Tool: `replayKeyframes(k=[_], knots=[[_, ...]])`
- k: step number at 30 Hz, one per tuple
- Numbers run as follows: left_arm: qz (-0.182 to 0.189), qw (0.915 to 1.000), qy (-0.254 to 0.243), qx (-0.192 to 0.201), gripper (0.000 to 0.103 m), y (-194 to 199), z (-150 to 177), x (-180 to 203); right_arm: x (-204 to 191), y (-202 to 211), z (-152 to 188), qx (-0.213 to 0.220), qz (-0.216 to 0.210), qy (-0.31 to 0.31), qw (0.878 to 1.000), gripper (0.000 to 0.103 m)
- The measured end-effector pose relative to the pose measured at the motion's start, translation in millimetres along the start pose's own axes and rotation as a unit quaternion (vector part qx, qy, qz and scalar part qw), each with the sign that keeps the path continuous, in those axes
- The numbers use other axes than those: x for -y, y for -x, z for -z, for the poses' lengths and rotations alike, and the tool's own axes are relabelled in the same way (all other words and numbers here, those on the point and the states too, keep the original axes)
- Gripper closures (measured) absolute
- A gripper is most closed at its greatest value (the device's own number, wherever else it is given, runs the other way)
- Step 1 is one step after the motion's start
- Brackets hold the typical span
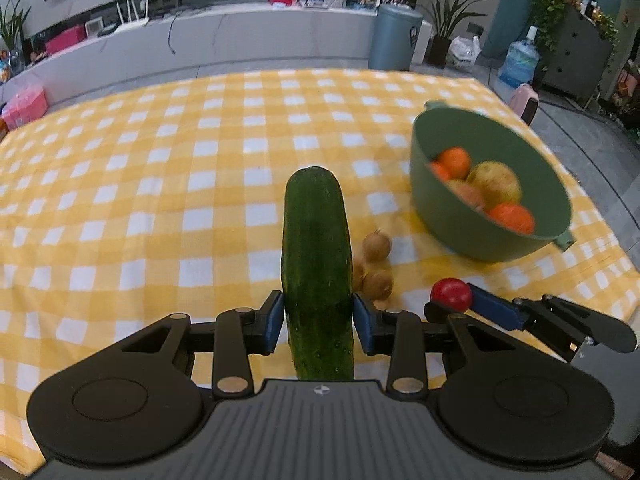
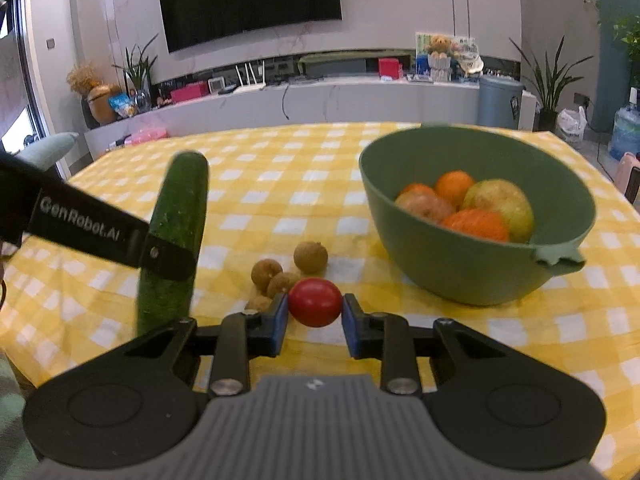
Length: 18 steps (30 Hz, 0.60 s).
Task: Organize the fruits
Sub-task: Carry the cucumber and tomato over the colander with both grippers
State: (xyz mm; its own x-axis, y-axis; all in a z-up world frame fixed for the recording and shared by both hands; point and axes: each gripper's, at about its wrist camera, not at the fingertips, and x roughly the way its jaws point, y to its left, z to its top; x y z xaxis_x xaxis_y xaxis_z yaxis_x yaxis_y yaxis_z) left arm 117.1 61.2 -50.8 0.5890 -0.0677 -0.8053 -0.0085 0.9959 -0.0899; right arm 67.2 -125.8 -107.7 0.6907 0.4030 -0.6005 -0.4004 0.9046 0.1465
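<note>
Left claw [image 1: 318, 316] clamped on cucumber [image 1: 316, 264], lower end hidden behind housing. Right claw [image 2: 315, 316] gripping tomato [image 2: 315, 302] above counter [image 2: 280, 200], beside longans [image 2: 310, 256], partly blocked. Bowl [image 2: 480, 280] fruit blurred.

White lettering reading "GenRobot.AI" ran along the black finger of the left tool [image 2: 168, 258], on the left side, near. Nothing else could be read.

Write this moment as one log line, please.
left gripper: holds cucumber | right gripper: holds tomato | bowl: fruit inside
</note>
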Motion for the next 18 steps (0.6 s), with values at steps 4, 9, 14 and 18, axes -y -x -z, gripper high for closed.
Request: replayKeyframes(k=[4,9,14,18], knots=[[0.008,0.9998,-0.009,0.017,0.062,12,-10,12,5,19,-3,0.029,0.0,-0.006,1.0,0.078],[0.023,0.9982,-0.029,0.047,0.062,27,-29,33,16,38,-11,0.054,0.008,-0.01,0.998,0.078],[0.039,0.9955,-0.054,0.068,0.063,33,-49,55,38,54,-21,0.071,0.026,-0.021,0.997,0.078],[0.045,0.9923,-0.084,0.079,0.063,33,-64,74,63,60,-34,0.075,0.047,-0.019,0.996,0.078]])
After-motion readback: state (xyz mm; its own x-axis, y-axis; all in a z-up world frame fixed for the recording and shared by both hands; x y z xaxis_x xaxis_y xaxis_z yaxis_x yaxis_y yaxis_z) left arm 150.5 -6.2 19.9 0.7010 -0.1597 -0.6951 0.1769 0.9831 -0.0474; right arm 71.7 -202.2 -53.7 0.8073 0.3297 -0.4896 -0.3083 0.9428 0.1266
